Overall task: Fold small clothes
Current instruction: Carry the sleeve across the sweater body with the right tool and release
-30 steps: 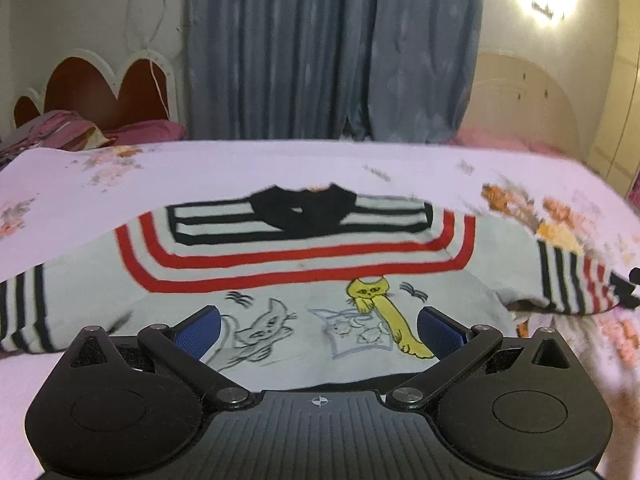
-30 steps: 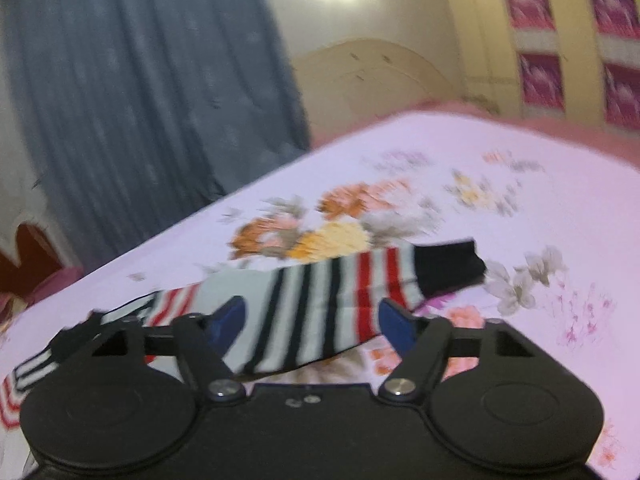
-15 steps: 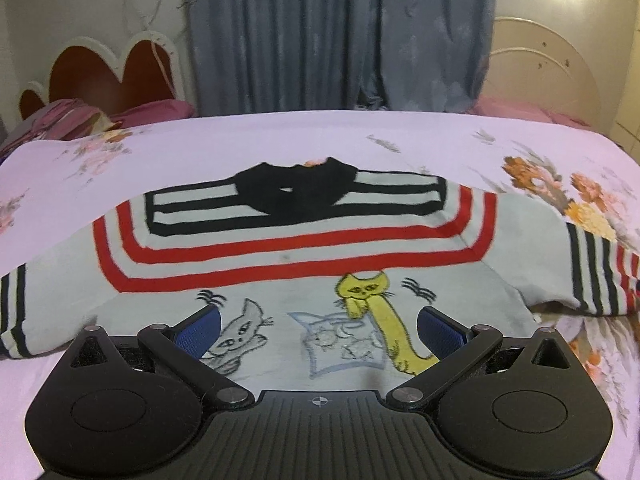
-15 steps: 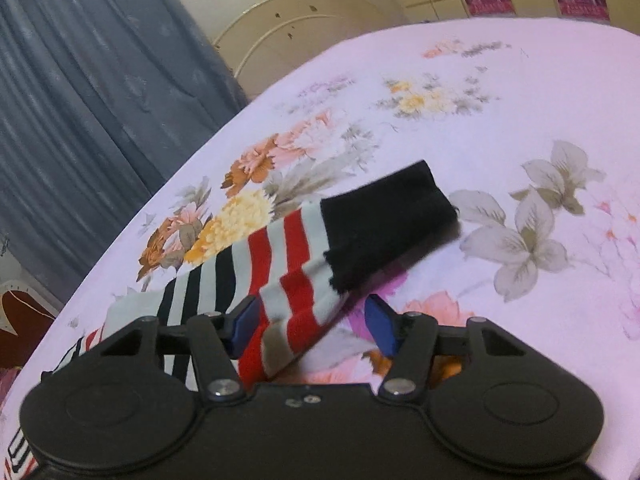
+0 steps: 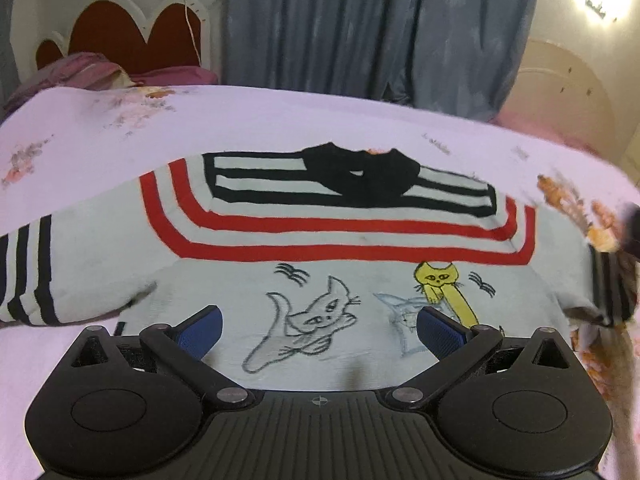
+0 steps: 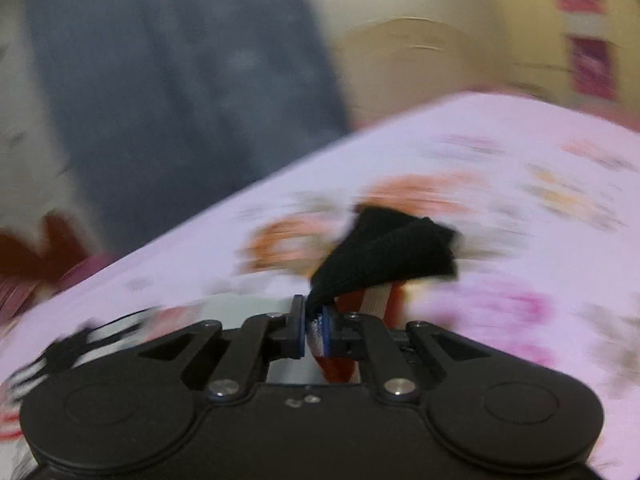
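Note:
A small grey sweater (image 5: 320, 256) with red and black stripes, a black collar and cat drawings lies spread flat on the bed. My left gripper (image 5: 320, 328) is open and empty, hovering over the sweater's lower front. My right gripper (image 6: 314, 326) is shut on the sweater's right sleeve, pinching it just behind the black cuff (image 6: 392, 252), which sticks up past the fingers. In the left wrist view the lifted sleeve (image 5: 612, 292) shows blurred at the far right. The right wrist view is motion-blurred.
The bed has a pale pink floral sheet (image 5: 120, 128). A red and white headboard (image 5: 128, 36) and pillows (image 5: 88, 74) are at the back left. Blue-grey curtains (image 5: 380, 28) hang behind the bed.
My right gripper has closed on the right sleeve near the black cuff and lifted it off the sheet. My left gripper has stayed open over the sweater, shifting slightly.

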Demonstrator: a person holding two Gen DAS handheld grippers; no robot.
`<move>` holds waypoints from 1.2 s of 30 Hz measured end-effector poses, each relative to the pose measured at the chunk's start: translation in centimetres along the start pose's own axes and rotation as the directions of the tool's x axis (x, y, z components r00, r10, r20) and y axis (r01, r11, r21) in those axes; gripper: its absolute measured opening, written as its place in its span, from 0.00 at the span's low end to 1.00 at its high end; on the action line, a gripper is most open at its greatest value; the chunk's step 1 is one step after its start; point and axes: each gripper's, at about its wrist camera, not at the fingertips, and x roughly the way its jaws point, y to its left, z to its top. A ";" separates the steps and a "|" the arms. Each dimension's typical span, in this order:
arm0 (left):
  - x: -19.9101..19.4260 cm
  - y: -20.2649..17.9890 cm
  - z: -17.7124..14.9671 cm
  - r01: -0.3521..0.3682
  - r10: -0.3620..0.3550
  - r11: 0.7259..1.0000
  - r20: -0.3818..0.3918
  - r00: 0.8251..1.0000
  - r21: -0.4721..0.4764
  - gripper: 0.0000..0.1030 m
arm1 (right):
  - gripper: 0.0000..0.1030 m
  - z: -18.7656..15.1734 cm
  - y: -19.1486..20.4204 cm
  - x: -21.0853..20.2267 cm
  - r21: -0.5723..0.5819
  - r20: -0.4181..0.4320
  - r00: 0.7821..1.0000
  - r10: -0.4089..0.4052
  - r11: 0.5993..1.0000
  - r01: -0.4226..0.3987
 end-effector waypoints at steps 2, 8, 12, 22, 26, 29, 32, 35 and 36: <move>-0.5 1.4 -0.1 0.010 -0.010 1.000 0.015 1.000 -0.006 1.00 | 0.08 -0.9 5.1 0.7 -0.082 -0.038 0.995 0.087 0.992 -0.090; -1.4 5.0 -0.4 0.008 -0.007 0.999 0.025 1.000 -0.045 0.99 | 0.07 -7.3 17.5 4.9 -0.249 -0.254 0.940 0.230 0.923 -0.293; -1.3 6.4 -0.5 0.026 -0.024 0.997 0.022 0.999 -0.072 0.99 | 0.29 -11.3 20.6 6.1 -0.286 -0.326 0.922 0.208 0.908 -0.306; 5.5 -0.3 0.8 0.229 -0.232 0.969 -0.022 0.972 -0.095 0.65 | 0.20 -7.0 13.4 -0.6 -0.191 -0.172 0.970 0.173 0.960 -0.206; 9.6 -3.1 1.7 0.210 -0.217 0.972 -0.068 0.974 -0.101 0.64 | 0.19 -5.1 8.6 -1.0 -0.145 -0.137 0.986 0.095 0.983 -0.115; 11.4 -3.9 2.0 0.204 -0.214 0.972 -0.082 0.973 -0.112 0.55 | 0.19 -4.5 5.7 -1.4 -0.113 -0.127 0.990 0.062 0.991 -0.077; 12.6 -4.5 2.4 0.227 -0.236 0.967 -0.074 0.969 -0.113 0.05 | 0.20 -4.8 4.5 -0.9 -0.080 -0.132 0.991 0.034 0.996 -0.044; 11.8 -4.5 3.4 0.251 -0.253 0.964 -0.008 0.968 -0.088 0.05 | 0.20 -4.8 3.7 -0.8 -0.055 -0.137 0.990 0.017 0.998 -0.025; 10.8 -4.2 3.9 0.254 -0.252 0.964 0.033 0.967 -0.075 0.05 | 0.21 -4.7 3.7 -0.6 -0.049 -0.138 0.990 0.016 0.999 -0.023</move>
